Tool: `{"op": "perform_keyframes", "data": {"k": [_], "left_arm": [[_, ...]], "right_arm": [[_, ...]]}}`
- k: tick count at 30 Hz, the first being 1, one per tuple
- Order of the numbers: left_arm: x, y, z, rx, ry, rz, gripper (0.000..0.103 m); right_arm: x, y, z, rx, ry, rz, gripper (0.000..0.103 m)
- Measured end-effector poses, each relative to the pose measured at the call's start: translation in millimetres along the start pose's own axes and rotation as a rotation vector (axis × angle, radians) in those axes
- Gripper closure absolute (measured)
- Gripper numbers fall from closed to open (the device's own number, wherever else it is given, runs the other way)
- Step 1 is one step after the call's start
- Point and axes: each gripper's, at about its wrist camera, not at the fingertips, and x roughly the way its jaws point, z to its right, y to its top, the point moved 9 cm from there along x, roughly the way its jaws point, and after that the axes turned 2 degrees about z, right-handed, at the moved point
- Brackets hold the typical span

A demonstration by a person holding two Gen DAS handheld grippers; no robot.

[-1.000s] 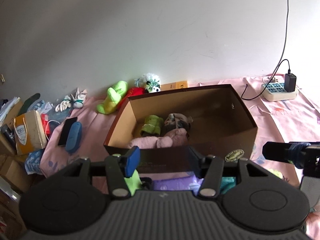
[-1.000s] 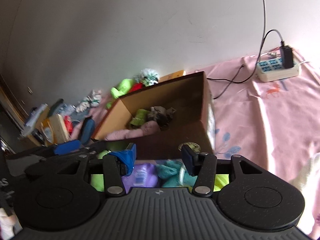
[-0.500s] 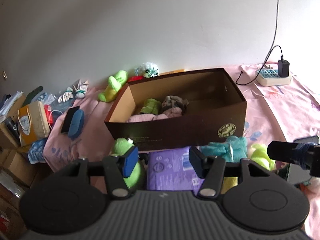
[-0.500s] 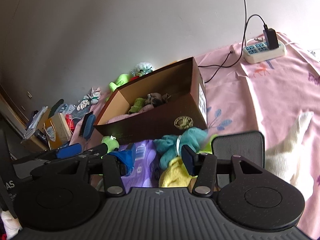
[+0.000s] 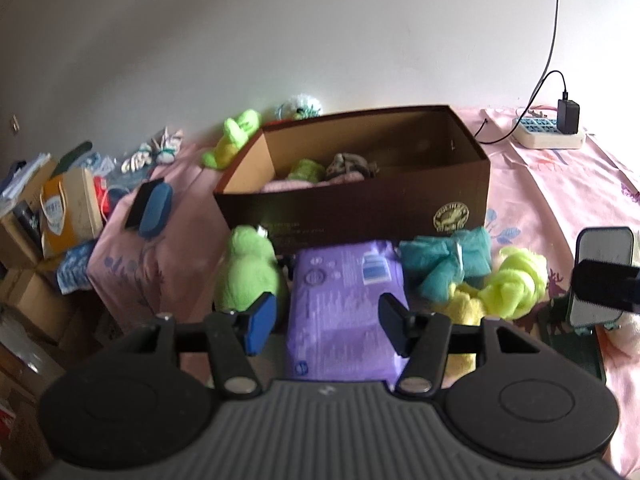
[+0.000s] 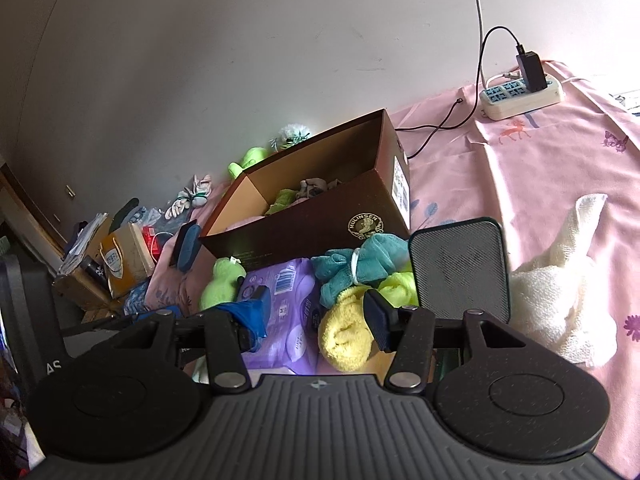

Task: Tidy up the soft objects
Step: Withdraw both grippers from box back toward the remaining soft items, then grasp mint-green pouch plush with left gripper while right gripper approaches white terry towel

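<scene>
A brown cardboard box (image 5: 360,208) (image 6: 320,220) on the pink bedsheet holds several soft items. In front of it lie a green plush (image 5: 248,272) (image 6: 220,284), a purple wipes pack (image 5: 344,300) (image 6: 280,308), a teal cloth bundle (image 5: 444,260) (image 6: 356,264), a lime-green cloth (image 5: 516,284) and a yellow cloth (image 6: 344,332). A white towel (image 6: 568,296) lies to the right. My left gripper (image 5: 326,324) is open and empty above the wipes pack. My right gripper (image 6: 316,320) is open and empty above the wipes pack and the yellow cloth.
A phone on a stand (image 6: 460,268) (image 5: 600,276) stands right of the cloths. A power strip with charger (image 5: 548,132) (image 6: 520,96) lies at the back by the wall. More plush toys (image 5: 236,136) sit behind the box. Boxes and bags (image 5: 60,208) crowd the floor at left.
Both grippers have pulled back and up from the box. The plush, wipes pack and cloths in front of the box have come into view. Both stay open.
</scene>
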Motion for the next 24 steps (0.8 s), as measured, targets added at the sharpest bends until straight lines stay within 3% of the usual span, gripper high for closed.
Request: {"op": "perform_keyframes", "data": {"k": [17,24], "left_arm": [[3,-33,-9,-0.026,-0.003,-0.066,0.043],[8,-55,-37,-0.068,-0.018,-0.082,0.043]], "right_arm": [[-9,-20,18,0.029,-0.001,-0.027,0.067],[-15,-24,32,0.032,-0.016,-0.023,0.067]]}}
